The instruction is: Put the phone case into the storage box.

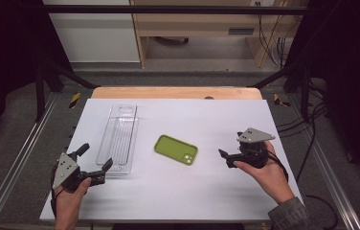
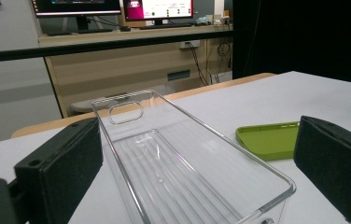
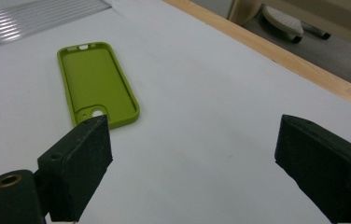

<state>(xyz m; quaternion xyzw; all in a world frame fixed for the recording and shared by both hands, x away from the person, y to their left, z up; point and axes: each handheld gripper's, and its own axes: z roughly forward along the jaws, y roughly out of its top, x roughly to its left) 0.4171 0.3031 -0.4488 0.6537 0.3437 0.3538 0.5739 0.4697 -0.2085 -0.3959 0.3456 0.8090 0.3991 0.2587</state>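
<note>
A lime-green phone case (image 1: 175,149) lies inner side up near the middle of the white table (image 1: 192,191). Left of it stands a long clear plastic tray (image 1: 118,139), with nothing in it. My left gripper (image 1: 95,156) is held open at the tray's near end, nothing between its jaws. In the left gripper view the tray (image 2: 164,154) runs away between the two jaws of that gripper (image 2: 197,177), with the case (image 2: 269,140) to the right. My right gripper (image 1: 230,143) hovers open to the right of the case. The right gripper view has the case (image 3: 96,84) ahead left of that gripper (image 3: 201,168).
A wooden strip (image 1: 175,92) borders the table's far edge. Black frame bars (image 1: 168,8) stand around the table, and cables (image 1: 312,120) trail on the floor at the right. Monitors (image 2: 117,7) sit on a desk beyond. A corner of the ribbed tray (image 3: 33,18) lies at top left.
</note>
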